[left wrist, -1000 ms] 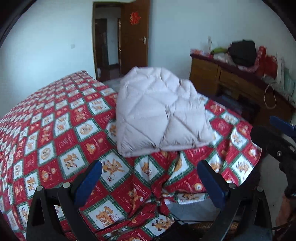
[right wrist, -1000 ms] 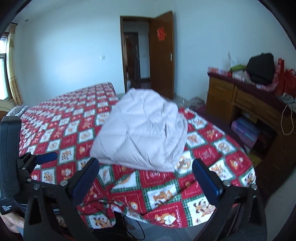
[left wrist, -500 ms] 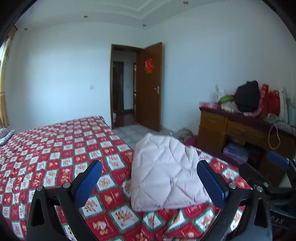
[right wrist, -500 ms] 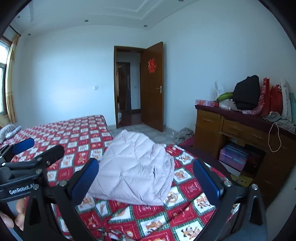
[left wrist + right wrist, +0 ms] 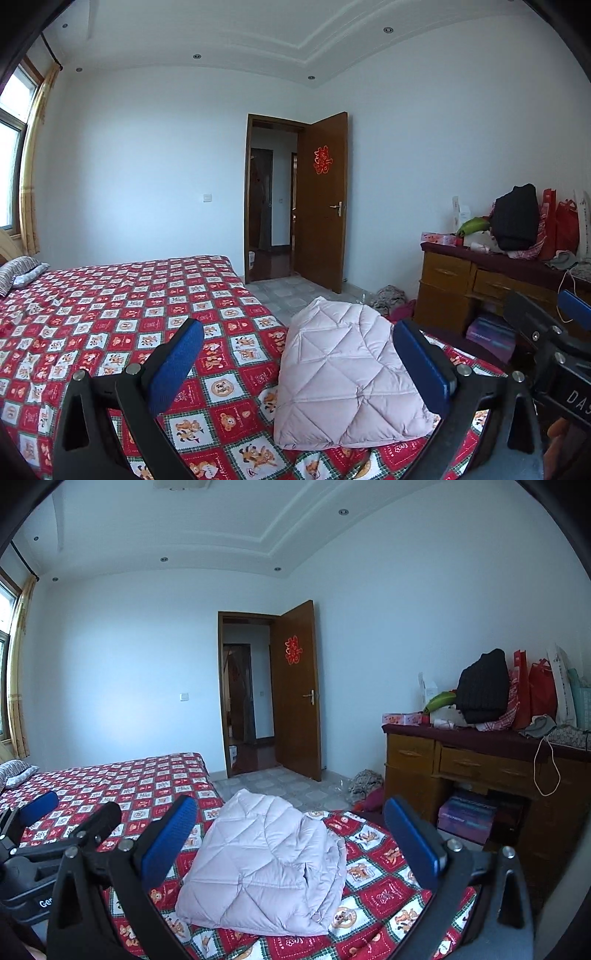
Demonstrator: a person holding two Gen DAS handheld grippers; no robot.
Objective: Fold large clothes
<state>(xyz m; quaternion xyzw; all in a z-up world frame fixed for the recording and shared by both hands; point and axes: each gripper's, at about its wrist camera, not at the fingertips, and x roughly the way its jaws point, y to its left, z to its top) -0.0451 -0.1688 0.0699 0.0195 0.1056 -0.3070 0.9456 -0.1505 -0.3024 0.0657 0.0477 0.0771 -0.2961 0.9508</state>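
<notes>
A pale pink quilted jacket [image 5: 343, 376] lies folded into a thick bundle on the near corner of the bed [image 5: 122, 306], which has a red, white and green patterned cover. My left gripper [image 5: 299, 358] is open, held back from the bundle and holding nothing. The other tool's blue pad [image 5: 574, 308] shows at the right edge of the left wrist view. In the right wrist view the same jacket [image 5: 266, 864] rests ahead of my right gripper [image 5: 290, 836], also open and empty, with the left tool [image 5: 55, 834] beside it at the left.
A wooden dresser [image 5: 480, 771] piled with a black bag [image 5: 480, 686] and red bags stands at the right. The brown door [image 5: 295, 686] is open at the back. Clothes [image 5: 364, 781] lie on the tiled floor. A striped pillow [image 5: 20, 269] sits far left.
Both grippers have tilted upward and drawn back from the jacket; the ceiling now shows and the bundle sits lower in both views. Jaws remain open.
</notes>
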